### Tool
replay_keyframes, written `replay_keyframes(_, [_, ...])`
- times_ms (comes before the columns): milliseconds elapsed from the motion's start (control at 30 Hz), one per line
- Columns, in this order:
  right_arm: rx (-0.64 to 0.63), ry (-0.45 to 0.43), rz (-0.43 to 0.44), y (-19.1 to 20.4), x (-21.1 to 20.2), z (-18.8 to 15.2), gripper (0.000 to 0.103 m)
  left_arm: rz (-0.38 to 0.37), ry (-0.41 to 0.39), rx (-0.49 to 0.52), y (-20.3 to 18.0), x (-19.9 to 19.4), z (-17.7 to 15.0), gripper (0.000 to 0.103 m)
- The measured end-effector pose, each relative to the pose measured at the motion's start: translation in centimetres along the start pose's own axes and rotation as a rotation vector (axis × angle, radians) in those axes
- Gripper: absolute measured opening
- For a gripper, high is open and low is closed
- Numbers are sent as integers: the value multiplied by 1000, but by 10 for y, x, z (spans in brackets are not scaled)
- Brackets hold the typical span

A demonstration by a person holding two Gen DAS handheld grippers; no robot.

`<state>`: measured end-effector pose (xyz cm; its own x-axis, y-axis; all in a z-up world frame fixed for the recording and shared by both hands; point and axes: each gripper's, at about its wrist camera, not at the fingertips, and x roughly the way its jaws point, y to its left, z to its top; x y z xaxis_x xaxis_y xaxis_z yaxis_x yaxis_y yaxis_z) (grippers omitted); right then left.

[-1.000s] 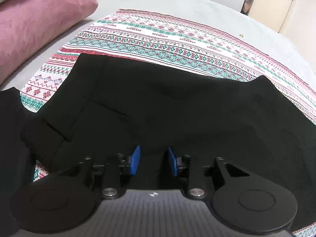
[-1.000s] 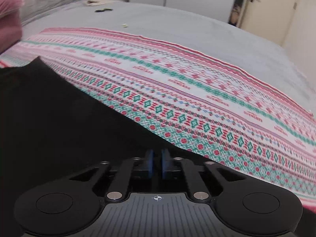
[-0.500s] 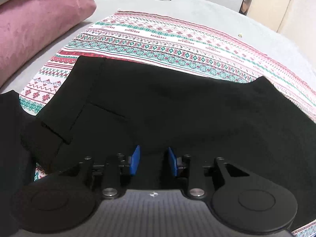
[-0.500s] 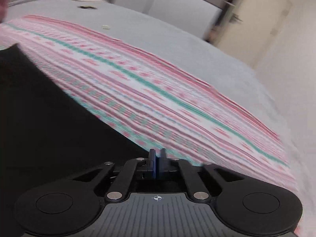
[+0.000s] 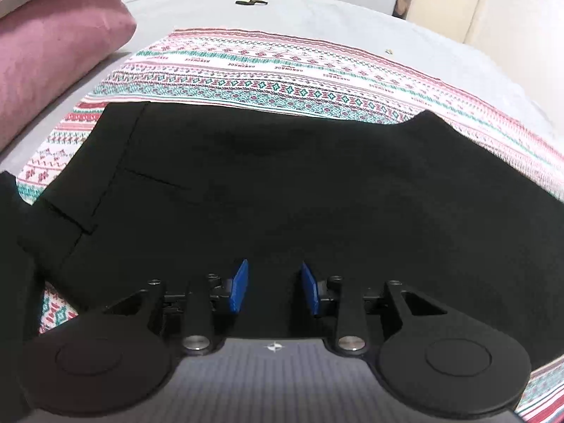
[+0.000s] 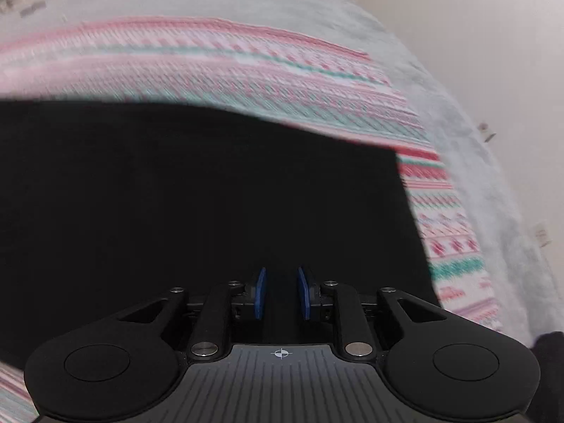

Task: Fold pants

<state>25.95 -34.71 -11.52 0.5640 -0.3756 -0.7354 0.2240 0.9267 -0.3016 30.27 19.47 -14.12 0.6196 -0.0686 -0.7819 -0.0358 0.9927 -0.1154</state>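
Found black pants (image 5: 282,183) flat on the patterned cloth (image 5: 268,81), left gripper (image 5: 274,289) agape and opening, right gripper (image 6: 281,292) opening, nothing pinched by either; risked snagging one layer only, or dragging the cloth, and skewing the fold.

left wrist: close over pants (image 5: 282,183), faced bed's (image 5: 317,10) pillow (image 5: 53,53) corner | right wrist: close, faced bed's opposite edge | shared: pants, cloth (image 5: 282,70)
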Motion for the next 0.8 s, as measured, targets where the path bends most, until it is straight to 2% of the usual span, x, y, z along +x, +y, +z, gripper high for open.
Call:
replay_keyframes(33, [-13,-16,-18,-7,4,-2,22,3,-1,4,1,-1,-1,67])
replay_keyframes(100, [46,-26,-65,-30,13,0,23,5,-1,-11,6,-1,-2,67])
replay_keyframes(167, [122,-20,-168,-52,25,-3,23,2,0,-28,8,-2,-2,68])
replay_keyframes(233, [119,-32,-292,-61,37,-7,25,7,-5,-37,9,-4,-3,69])
replay_keyframes(333, [237,-49,-267,-76,25,-8,27,24,-17,-32,8,-7,-3,72])
replay_keyframes(367, [287,-78,-253,-81,13,-6,33,27,-21,-26,7,-8,-3,72])
replay_keyframes(433, [361,-165,-174,-87,-14,-7,34,22,-26,-22,4,-10,-4,72])
replay_keyframes(467, [389,-177,-136,-92,-20,-8,35,14,-26,-23,2,-11,-5,72])
replay_keyframes(567, [378,-127,-64,-94,-15,-15,35,-9,-21,-13,-4,-12,-6,72])
replay_keyframes(667, [253,-10,-86,-85,15,-26,35,-4,-15,7,-9,-11,-6,72])
replay_keyframes(733, [201,-44,-98,-78,19,-33,28,3,-9,15,-10,-9,-8,74])
replay_keyframes(767, [211,-38,-103,-79,20,-31,9,4,-7,19,-10,-9,-9,74])
replay_keyframes(800, [241,-28,-114,-82,20,-30,4,6,-7,24,-10,-9,-10,74])
